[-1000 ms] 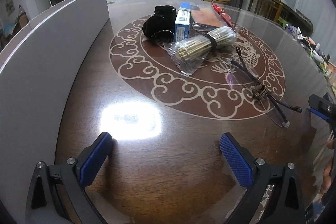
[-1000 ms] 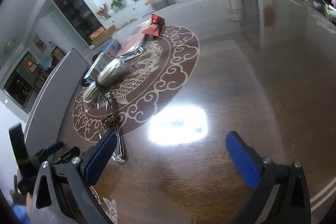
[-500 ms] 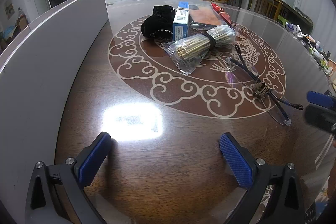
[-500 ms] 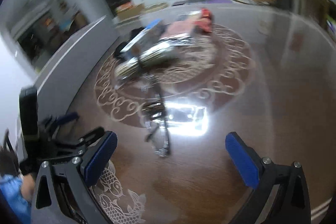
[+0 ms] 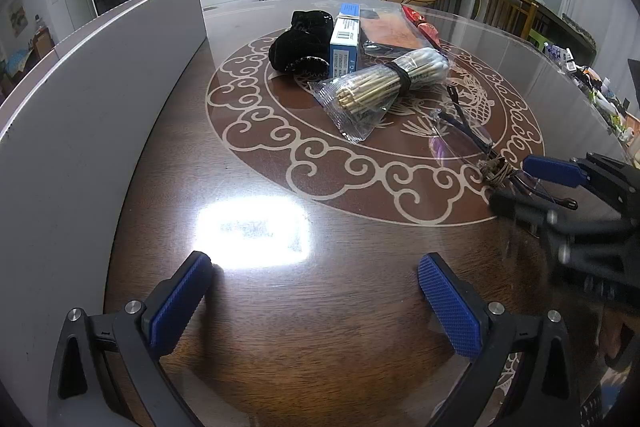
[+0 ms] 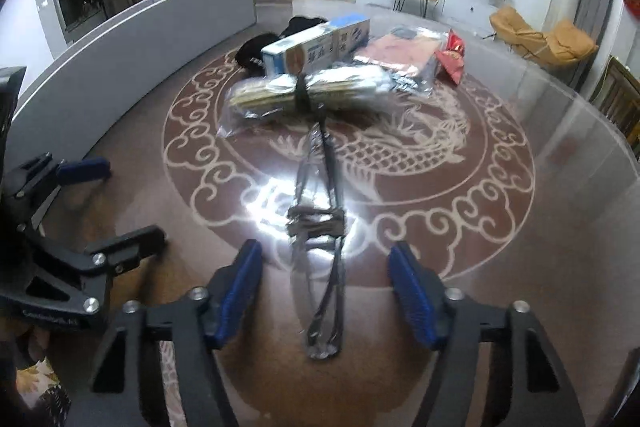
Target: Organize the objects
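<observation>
Right wrist: glasses between closing jaws

Right wrist view: glasses and wrapped stick bundle are motion-blurred; contact between pads and glasses cannot be determined. Black pouch is partly hidden behind blue box. Box print is illegible.

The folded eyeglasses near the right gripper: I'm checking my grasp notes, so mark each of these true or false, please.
1. The thin-framed folded eyeglasses lie between the right gripper's blue pads, untouched. True; its jaws have just been closing.
2. The left gripper holds the glasses. False: it is open over bare table.
3. The bagged bundle of wooden sticks stands upright. False: it lies flat.
4. A blue-and-white carton lies beside a black pouch. True.
</observation>
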The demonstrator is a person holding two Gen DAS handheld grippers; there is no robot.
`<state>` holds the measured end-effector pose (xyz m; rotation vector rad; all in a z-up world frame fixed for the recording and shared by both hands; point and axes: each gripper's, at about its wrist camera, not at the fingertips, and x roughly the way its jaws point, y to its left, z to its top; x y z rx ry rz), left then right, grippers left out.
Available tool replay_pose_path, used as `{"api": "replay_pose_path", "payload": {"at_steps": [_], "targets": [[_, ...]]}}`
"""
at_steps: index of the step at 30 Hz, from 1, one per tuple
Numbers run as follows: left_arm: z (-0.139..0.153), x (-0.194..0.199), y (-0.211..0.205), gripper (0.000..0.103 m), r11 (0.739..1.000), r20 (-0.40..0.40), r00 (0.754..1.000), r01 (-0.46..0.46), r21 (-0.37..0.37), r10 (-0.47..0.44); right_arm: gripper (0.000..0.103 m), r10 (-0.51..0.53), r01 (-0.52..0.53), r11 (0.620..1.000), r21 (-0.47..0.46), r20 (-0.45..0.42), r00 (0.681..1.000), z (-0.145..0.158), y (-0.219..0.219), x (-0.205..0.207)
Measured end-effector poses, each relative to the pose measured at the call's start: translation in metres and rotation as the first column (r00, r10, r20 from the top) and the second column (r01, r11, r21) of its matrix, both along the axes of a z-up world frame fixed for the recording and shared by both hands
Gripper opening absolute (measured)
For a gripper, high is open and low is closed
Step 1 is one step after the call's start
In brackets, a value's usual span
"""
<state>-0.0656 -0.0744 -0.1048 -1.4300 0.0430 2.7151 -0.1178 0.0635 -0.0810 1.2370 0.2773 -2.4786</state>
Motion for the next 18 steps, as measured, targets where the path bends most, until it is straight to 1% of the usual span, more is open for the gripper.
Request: {"api": "replay_pose_path", "payload": {"at_steps": [2, 4, 7, 8, 10, 11, 12, 15, 18], "targets": [[0.000, 0.000, 0.000, 0.103, 1.000, 0.000, 1.000, 0.000, 0.000, 0.000, 0.055, -0.053, 0.053, 0.999, 0.001, -0.003, 0.999, 0.001, 0.014, -0.006], [0.000, 0.000, 0.000, 0.103, 1.000, 0.000, 1.000, 0.000, 0.000, 0.000, 0.055, -0.118, 0.118, 0.993, -0.002, -0.008, 0.993, 0.001, 0.033, -0.012], [0.000, 0.000, 0.000, 0.103, 1.000, 0.000, 1.000, 0.000, 0.000, 0.000, 0.055, -0.184, 0.184, 0.983, -0.013, -0.019, 0.983, 0.001, 0.060, -0.016], [0.000, 0.000, 0.000, 0.103, 1.000, 0.000, 1.000, 0.000, 0.000, 0.000, 0.056, -0.193, 0.193, 0.981, -0.016, -0.017, 0.981, 0.001, 0.063, -0.018], [0.000, 0.000, 0.000, 0.103, 1.000, 0.000, 1.000, 0.000, 0.000, 0.000, 0.064, -0.196, 0.196, 0.981, -0.014, -0.010, 0.981, 0.001, 0.067, -0.020], [0.000, 0.000, 0.000, 0.103, 1.000, 0.000, 1.000, 0.000, 0.000, 0.000, 0.078, -0.194, 0.193, 0.981, -0.012, -0.002, 0.981, 0.001, 0.066, -0.021], [0.000, 0.000, 0.000, 0.103, 1.000, 0.000, 1.000, 0.000, 0.000, 0.000, 0.087, -0.189, 0.190, 0.982, -0.003, 0.008, 0.982, -0.001, 0.065, -0.022], [0.000, 0.000, 0.000, 0.103, 1.000, 0.000, 1.000, 0.000, 0.001, 0.000, 0.095, -0.178, 0.178, 0.984, 0.004, 0.020, 0.984, -0.002, 0.061, -0.022], [0.000, 0.000, 0.000, 0.103, 1.000, -0.001, 1.000, 0.000, 0.001, 0.000, 0.098, -0.201, 0.201, 0.980, 0.003, 0.025, 0.979, -0.003, 0.065, -0.021]]}}
